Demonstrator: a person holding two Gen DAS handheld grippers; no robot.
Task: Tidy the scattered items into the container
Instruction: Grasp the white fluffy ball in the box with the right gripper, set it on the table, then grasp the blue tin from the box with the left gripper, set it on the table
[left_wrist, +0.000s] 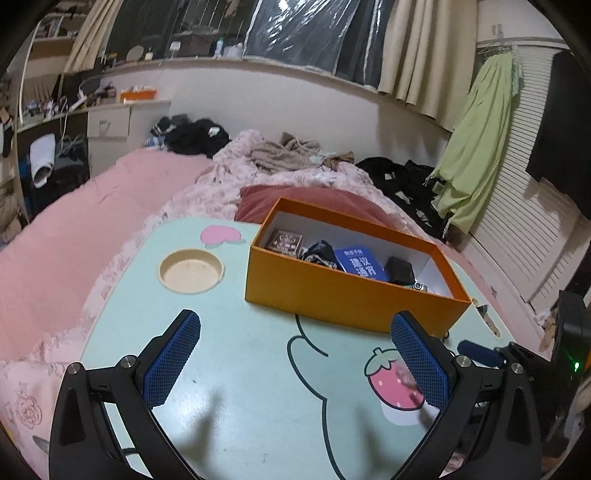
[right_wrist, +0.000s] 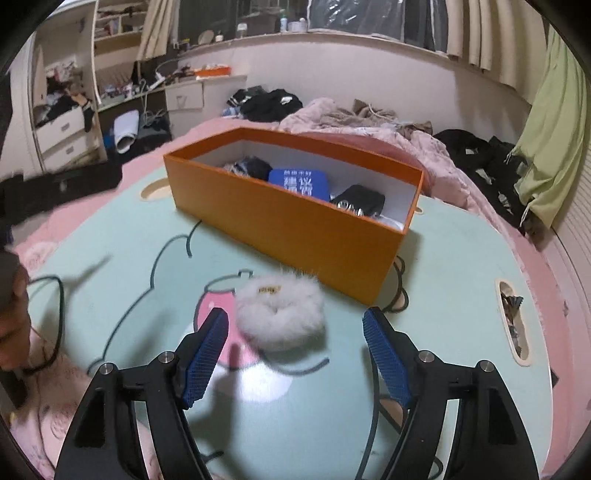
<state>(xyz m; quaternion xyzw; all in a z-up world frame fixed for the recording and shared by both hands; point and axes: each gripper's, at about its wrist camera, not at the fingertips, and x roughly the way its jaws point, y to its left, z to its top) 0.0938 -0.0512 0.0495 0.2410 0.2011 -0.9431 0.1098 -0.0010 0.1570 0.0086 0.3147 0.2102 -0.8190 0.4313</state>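
An orange box (left_wrist: 343, 295) (right_wrist: 295, 218) stands on a mint cartoon lap table (left_wrist: 240, 369) (right_wrist: 122, 266). It holds a blue booklet (left_wrist: 360, 263) (right_wrist: 297, 183), dark pouches and a small patterned item. A white fluffy scrunchie (right_wrist: 281, 314) lies on the table in front of the box. My right gripper (right_wrist: 295, 325) is open, its blue pads just short of the scrunchie on either side. My left gripper (left_wrist: 295, 328) is open and empty over bare table, short of the box's near wall. The right gripper's body shows at the left wrist view's right edge (left_wrist: 517, 358).
The table has a round cup recess (left_wrist: 191, 270) and a slot (right_wrist: 513, 317) at its right edge. It rests on a pink bed (left_wrist: 74, 236) with strewn clothes (right_wrist: 476, 155). A black cable (right_wrist: 55, 302) lies at the table's left.
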